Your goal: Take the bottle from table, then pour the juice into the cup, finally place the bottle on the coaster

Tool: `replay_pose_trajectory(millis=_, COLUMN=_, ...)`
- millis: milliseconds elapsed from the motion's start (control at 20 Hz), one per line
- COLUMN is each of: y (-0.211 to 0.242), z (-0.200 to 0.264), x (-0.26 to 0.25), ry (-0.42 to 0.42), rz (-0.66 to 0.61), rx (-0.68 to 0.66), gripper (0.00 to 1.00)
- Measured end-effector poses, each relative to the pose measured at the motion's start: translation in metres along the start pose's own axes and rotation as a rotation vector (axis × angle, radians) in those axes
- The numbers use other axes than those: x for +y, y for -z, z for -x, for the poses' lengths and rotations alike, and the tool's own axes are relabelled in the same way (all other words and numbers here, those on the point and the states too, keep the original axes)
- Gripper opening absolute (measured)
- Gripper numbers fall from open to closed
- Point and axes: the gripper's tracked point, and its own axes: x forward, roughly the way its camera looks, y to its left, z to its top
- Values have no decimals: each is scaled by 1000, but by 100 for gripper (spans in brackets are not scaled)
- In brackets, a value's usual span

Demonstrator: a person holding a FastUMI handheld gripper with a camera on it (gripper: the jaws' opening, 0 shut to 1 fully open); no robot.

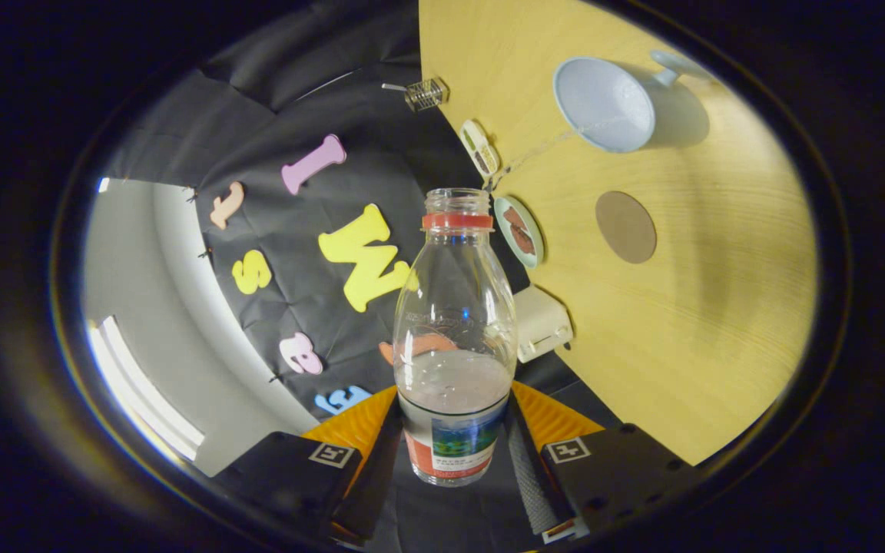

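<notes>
My gripper (452, 445) is shut on a clear plastic bottle (454, 322), both fingers pressing on its labelled lower part. The bottle has a red neck ring, no cap, and a little clear liquid in its lower half. It is lifted off the wooden table (688, 330), and the whole view is rolled over sideways. Beyond the bottle's mouth stands a pale blue cup (604, 104) with a handle, its open inside facing me. A round brown coaster (625, 226) lies on the table between the cup and the bottle.
Along the table's far edge sit a small round dish with something brown (519, 230), a small oval object (479, 147), a cream-coloured box (541, 322) and a small wire basket (423, 94). The black cloth wall hangs behind them.
</notes>
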Motion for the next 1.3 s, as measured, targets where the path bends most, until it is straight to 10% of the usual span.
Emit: replay_pose_trajectory(millis=1300, y=7, z=-11, x=11, ry=-87, rz=-38, rx=-6, gripper=75)
